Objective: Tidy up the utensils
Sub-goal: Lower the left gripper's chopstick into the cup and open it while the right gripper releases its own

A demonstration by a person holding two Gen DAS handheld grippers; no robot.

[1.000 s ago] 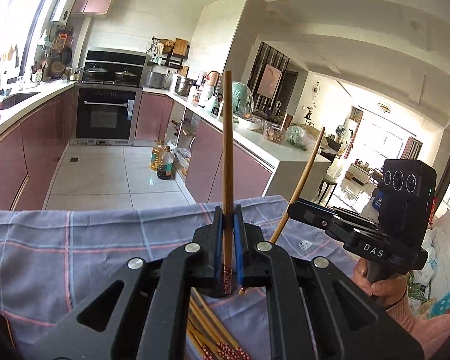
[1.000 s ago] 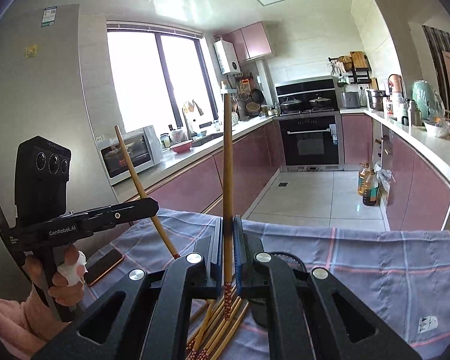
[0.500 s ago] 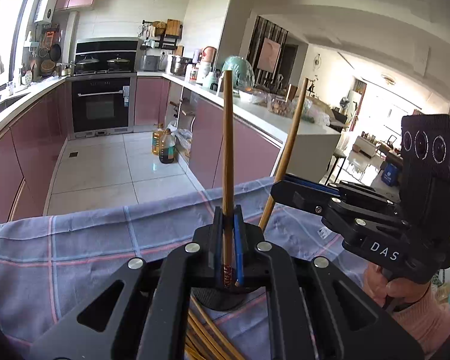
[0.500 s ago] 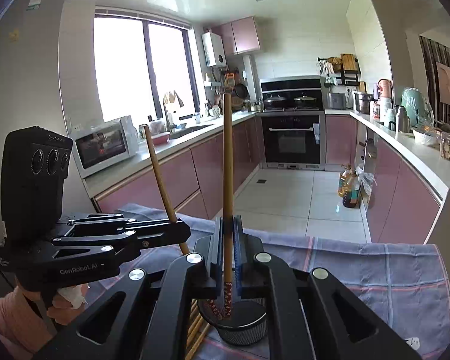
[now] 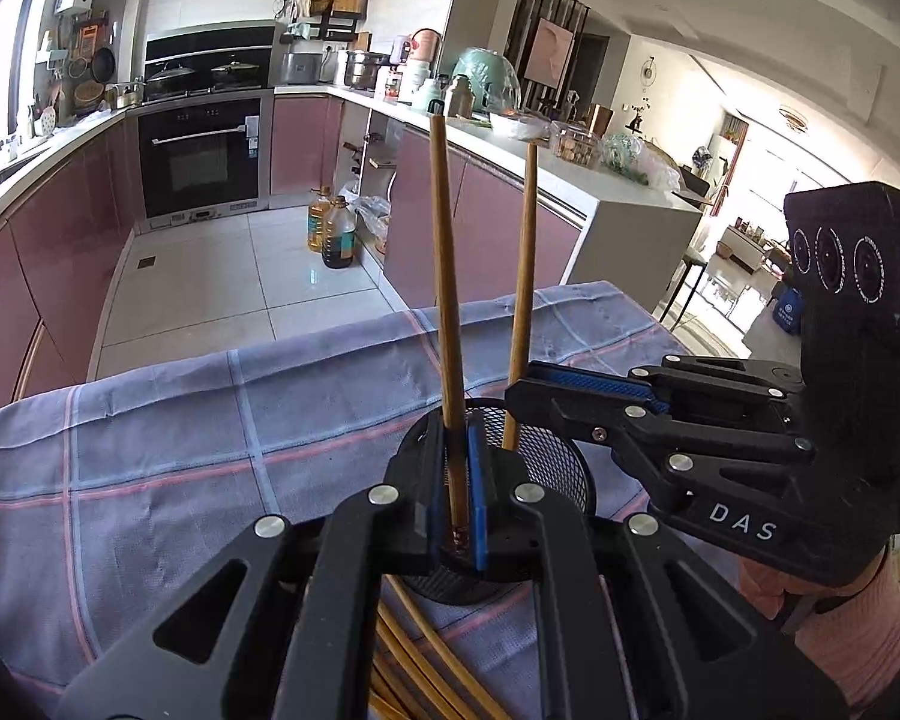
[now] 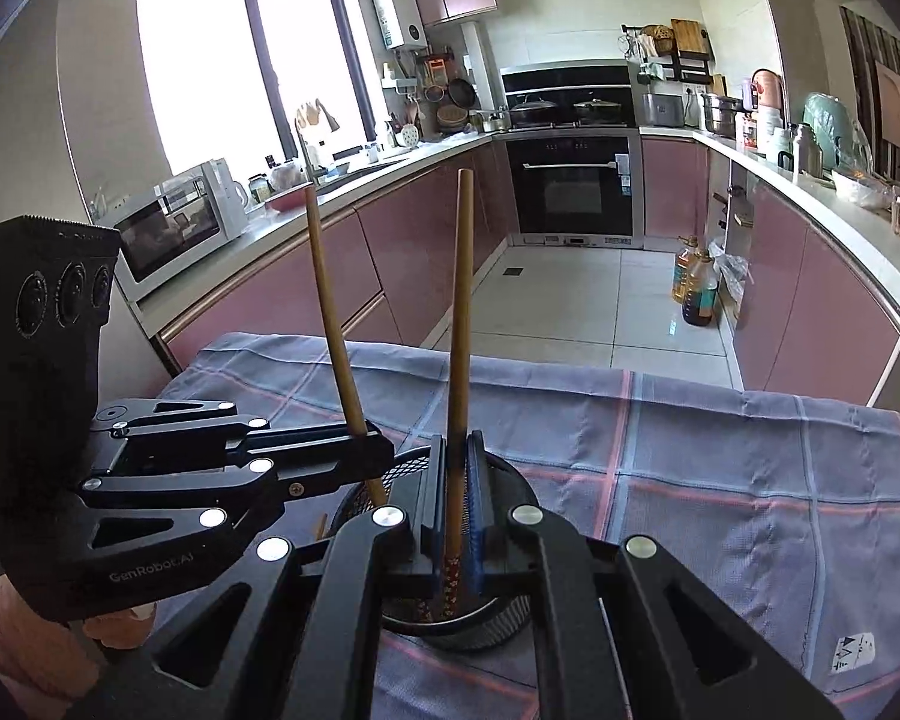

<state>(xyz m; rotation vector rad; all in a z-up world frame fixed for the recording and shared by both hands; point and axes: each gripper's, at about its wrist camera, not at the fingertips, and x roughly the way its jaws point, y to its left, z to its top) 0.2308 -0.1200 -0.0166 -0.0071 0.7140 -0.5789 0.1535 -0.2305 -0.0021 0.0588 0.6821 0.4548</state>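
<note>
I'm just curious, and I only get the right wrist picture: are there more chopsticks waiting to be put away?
Observer: Yes. The left wrist view shows loose chopsticks lying on the cloth, on the near side of the mesh cup.
Visitor: Is the other stick gripped properly?
Observer: It looks so. The left gripper has its jaws shut on its chopstick, whose patterned end sits over the cup's mouth.

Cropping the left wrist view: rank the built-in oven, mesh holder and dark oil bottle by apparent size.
1. mesh holder, though nearness inflates it and the grippers hide part.
2. built-in oven, close behind.
3. dark oil bottle, clearly smallest.
</note>
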